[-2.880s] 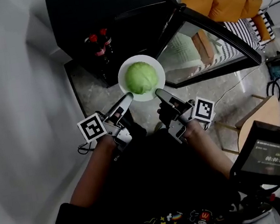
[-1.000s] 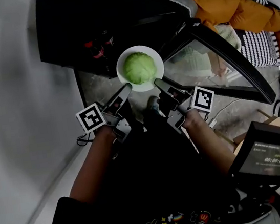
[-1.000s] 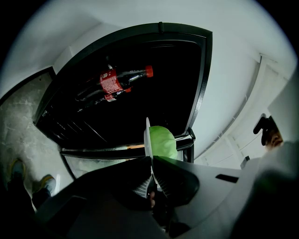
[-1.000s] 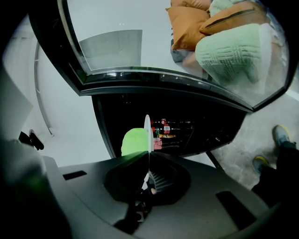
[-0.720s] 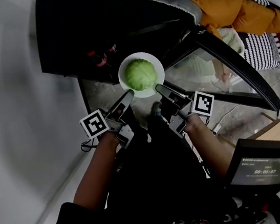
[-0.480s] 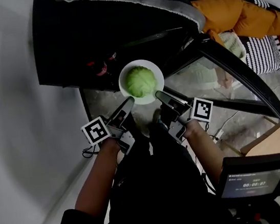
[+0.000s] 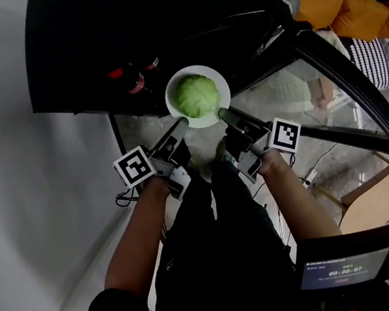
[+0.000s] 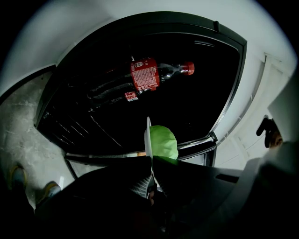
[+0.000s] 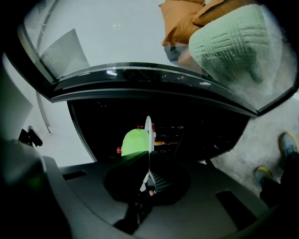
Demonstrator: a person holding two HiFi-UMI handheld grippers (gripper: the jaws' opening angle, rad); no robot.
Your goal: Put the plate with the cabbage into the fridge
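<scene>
1. Plate (image 7: 221, 81) with cabbage (image 7: 197, 95) has moved nearer the open fridge (image 7: 86, 51); bottles (image 8: 149, 77) look closer.
2. Left gripper (image 7: 182, 122) and right gripper (image 7: 221, 113) each clamp the plate's near rim, left and right.

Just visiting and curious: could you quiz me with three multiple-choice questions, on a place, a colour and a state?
1. Where is the plate? A on a shelf; B held up in the air; C on the floor.
2. The cap on the top bottle is: A blue; B red; C yellow.
3. The fridge door is: A open; B shut; C missing.
Answers: B, the left claw and right claw pinch its rim; B, the cap shows red; A, the door stands swung aside.
</scene>
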